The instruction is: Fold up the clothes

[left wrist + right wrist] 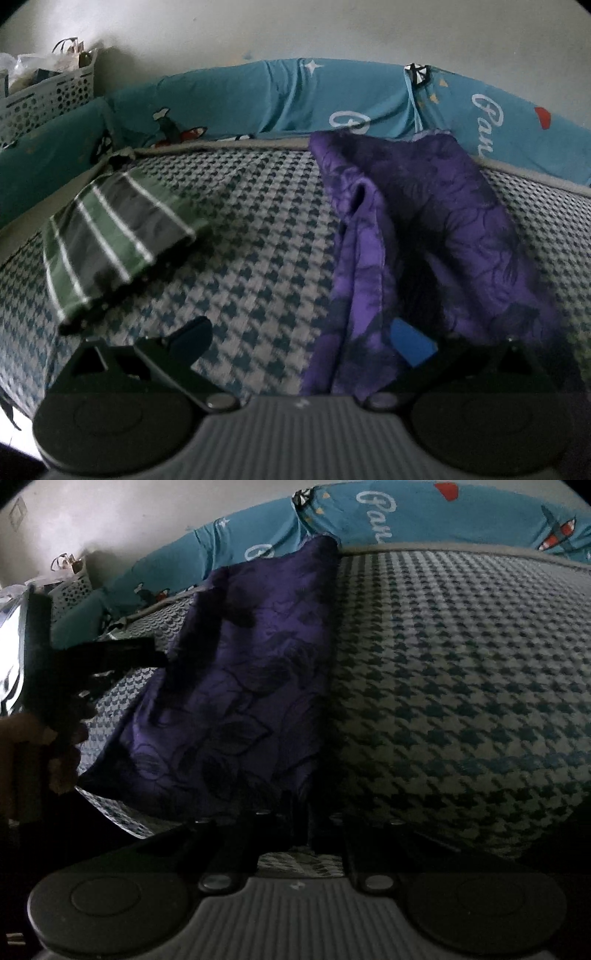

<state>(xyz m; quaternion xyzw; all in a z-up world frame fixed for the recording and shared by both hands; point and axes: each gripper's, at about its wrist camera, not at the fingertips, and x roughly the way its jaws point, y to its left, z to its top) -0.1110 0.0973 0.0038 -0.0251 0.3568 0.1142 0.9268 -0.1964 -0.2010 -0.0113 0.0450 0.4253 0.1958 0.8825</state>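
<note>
Purple cloth with a dark flower print is lying in a long strip on the bed, running from the near edge up to the far side. It is bunching up with a loose fold down its middle, so it looks only partly folded. My guess is that it is being stretched out long so it can be folded flat.

Left claw is sitting wide open at the near end of the cloth. One finger, the one with the blue pad, is resting on the purple cloth. The other finger is hanging over the checked cover, apart from the cloth. It is holding nothing. It seems to be getting ready to pinch the near edge.

Right claw is at the near end of the same cloth. Its fingers are standing close together, and the purple edge is dropping down right between them. It looks like it is pinching the cloth, but it is very dark there, so I cannot tell for sure.

Striped cloth, green and grey with white lines, is lying folded off to the left, well apart from the purple one. It is probably being kept out of the way because it is done.

Blue pillows with white writing are leaning along the wall behind the bed. White basket with holes is standing in the far left corner.
</note>
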